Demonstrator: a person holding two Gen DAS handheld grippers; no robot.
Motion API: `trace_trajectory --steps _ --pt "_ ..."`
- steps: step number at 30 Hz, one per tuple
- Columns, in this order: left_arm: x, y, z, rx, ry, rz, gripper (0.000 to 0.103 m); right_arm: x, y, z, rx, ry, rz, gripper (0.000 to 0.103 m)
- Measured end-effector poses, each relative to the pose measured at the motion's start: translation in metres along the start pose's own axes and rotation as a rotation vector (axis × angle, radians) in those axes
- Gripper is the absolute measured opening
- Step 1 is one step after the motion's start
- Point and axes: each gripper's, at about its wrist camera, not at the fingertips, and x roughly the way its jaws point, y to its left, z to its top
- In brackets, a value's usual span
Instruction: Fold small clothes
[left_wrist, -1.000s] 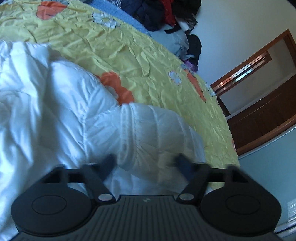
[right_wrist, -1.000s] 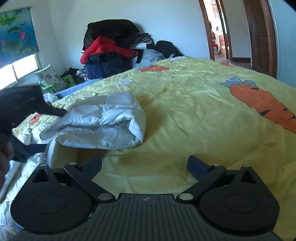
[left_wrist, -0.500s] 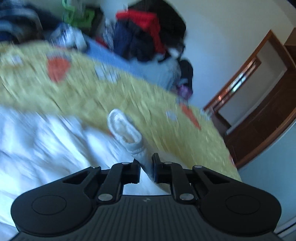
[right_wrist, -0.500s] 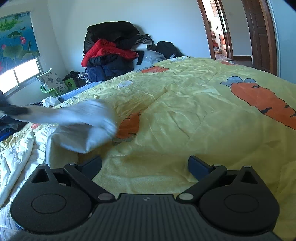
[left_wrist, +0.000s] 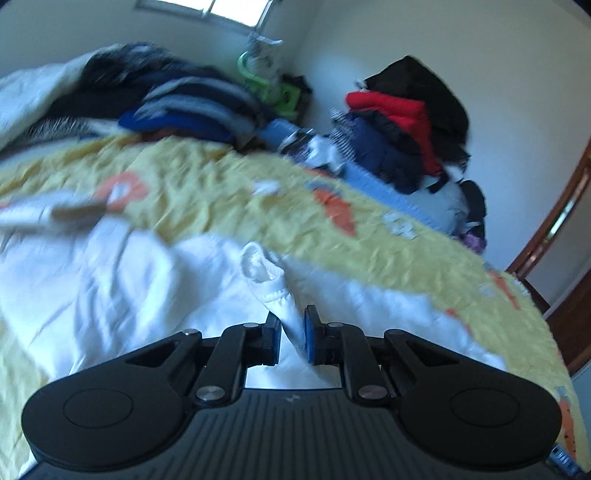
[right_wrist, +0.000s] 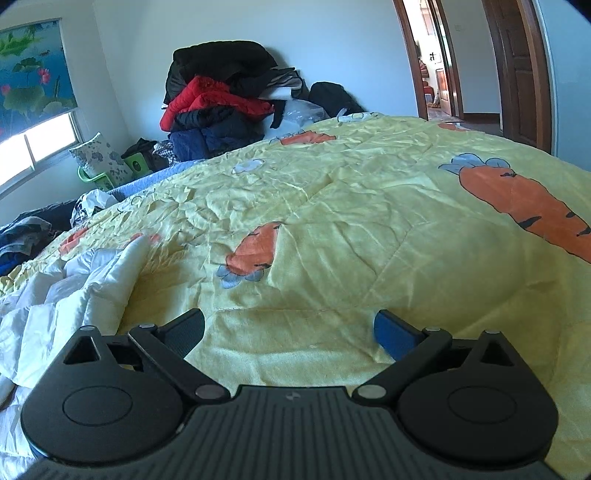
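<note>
The left gripper (left_wrist: 291, 334) has its 2 fingers (left_wrist: 309, 334) pinched tight on the ribbed cuff of a white padded jacket (left_wrist: 110, 280), so the sleeve end (left_wrist: 264, 275) stands up off the bed. Gripping at the cuff looks like the sensible way to carry the sleeve across the body for a fold. The rest of the jacket lies crumpled on the yellow carrot-print quilt (left_wrist: 229, 192), at the near left of the bed in both views.

The right gripper (right_wrist: 291, 332) hangs over bare quilt just beside the jacket, its fingers (right_wrist: 397, 332) spread wide with nothing between them, probably waiting to pin or take another edge. A heap of dark and red coats (right_wrist: 218, 107) sits against the far wall.
</note>
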Motion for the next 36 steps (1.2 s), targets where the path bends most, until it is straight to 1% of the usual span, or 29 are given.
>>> trace_trajectory --steps 4,6,11,14,16,18,24,27,32,35,36 --pt "0.005 0.013 -0.016 -0.012 0.010 -0.009 0.013 0.000 -0.001 0.000 0.001 0.001 0.003 0.101" --pt "0.004 0.014 -0.022 -0.001 0.010 -0.016 0.013 0.000 -0.001 0.000 0.001 0.001 0.002 0.101" --pt "0.006 0.013 -0.022 0.009 -0.006 -0.036 0.013 0.000 0.000 0.000 0.000 0.002 0.001 0.101" --pt "0.003 0.017 -0.017 0.004 -0.018 -0.043 0.013 0.000 0.000 0.000 0.001 0.001 0.002 0.101" --pt "0.003 0.019 -0.015 0.015 -0.021 -0.032 0.013 0.000 0.000 0.000 0.000 0.002 0.000 0.101" --pt "0.006 0.023 -0.014 0.026 -0.013 -0.004 0.013 0.000 -0.001 0.000 -0.001 0.002 0.000 0.101" --pt "0.017 0.037 -0.021 0.006 0.019 0.016 0.013 0.000 0.000 0.000 0.000 0.002 0.001 0.101" --pt "0.024 0.039 -0.027 0.009 0.048 0.030 0.013 0.000 0.000 0.000 -0.001 0.002 0.000 0.101" --pt "0.032 0.041 -0.038 0.024 0.082 0.015 0.012 0.000 0.000 0.000 -0.002 0.002 -0.001 0.101" --pt "0.027 0.045 -0.037 -0.007 0.087 0.004 0.015 0.000 0.000 0.000 -0.002 0.003 -0.001 0.101" --pt "0.021 0.047 -0.036 -0.024 0.086 0.001 0.022 0.000 0.000 0.000 -0.002 0.003 -0.001 0.101"
